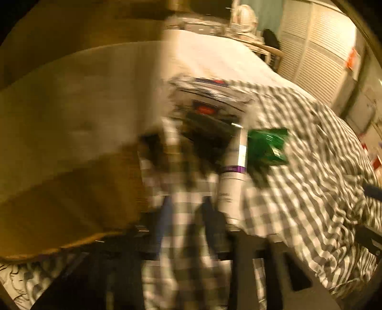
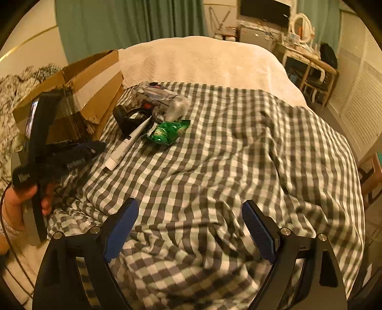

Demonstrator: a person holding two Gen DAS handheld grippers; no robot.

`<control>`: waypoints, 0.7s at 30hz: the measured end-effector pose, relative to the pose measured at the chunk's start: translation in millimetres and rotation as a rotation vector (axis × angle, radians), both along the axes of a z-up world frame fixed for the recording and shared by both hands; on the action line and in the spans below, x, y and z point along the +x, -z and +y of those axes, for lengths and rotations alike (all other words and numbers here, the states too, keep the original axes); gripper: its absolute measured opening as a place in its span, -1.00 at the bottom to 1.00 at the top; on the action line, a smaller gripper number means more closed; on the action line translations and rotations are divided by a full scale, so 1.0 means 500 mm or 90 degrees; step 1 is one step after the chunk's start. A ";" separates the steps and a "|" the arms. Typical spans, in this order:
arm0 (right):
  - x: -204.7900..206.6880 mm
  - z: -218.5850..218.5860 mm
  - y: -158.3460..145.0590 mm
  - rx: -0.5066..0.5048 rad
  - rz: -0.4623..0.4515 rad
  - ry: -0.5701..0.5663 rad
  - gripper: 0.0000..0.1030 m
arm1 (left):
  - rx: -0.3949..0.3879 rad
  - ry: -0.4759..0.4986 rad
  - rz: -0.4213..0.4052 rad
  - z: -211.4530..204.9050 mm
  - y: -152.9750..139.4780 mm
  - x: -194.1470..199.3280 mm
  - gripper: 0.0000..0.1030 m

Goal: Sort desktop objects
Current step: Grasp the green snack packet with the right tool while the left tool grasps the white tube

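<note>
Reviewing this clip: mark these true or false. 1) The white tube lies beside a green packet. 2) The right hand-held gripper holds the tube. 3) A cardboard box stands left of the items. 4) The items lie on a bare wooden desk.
1) True: the white tube lies next to the green packet.
2) False: the right hand-held gripper is open and empty over the checked cloth.
3) True: the cardboard box is there.
4) False: they lie on the checked cloth.

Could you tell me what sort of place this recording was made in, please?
Most likely a bedroom at home. The objects lie on a bed spread with a checked blanket, green curtains hang behind it, and a small vanity table with a round mirror stands at the far right.
</note>
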State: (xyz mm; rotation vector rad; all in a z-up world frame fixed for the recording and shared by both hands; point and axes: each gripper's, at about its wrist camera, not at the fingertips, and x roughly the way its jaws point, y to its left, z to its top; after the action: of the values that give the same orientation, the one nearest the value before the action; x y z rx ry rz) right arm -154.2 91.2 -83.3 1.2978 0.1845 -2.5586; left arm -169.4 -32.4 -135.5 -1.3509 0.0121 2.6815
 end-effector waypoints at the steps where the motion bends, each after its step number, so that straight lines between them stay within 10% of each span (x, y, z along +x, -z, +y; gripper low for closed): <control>1: -0.007 -0.006 0.002 0.000 0.003 -0.008 0.72 | 0.002 0.007 0.007 0.011 -0.001 0.004 0.14; 4: -0.045 -0.016 -0.001 -0.042 0.021 -0.021 0.72 | 0.019 0.023 0.013 0.029 -0.001 0.003 0.50; 13: -0.243 -0.042 0.078 -0.212 -0.031 0.055 0.71 | 0.059 0.019 0.013 0.042 0.006 -0.010 0.55; 15: -0.267 -0.054 0.106 -0.222 -0.061 0.049 0.33 | 0.073 0.024 0.025 0.042 -0.002 -0.001 0.55; 16: -0.273 -0.064 0.116 -0.210 -0.069 0.037 -0.26 | 0.076 0.024 0.027 0.043 -0.005 0.002 0.55; 21: -0.227 -0.041 0.090 -0.179 -0.011 0.024 -0.25 | 0.146 0.031 0.004 0.044 -0.013 -0.018 0.56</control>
State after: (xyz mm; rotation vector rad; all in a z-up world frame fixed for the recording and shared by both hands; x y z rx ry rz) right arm -267.7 70.9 -128.3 1.2247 -0.1984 -2.4913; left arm -178.6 -10.6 -129.0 -1.2545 -0.2508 2.5542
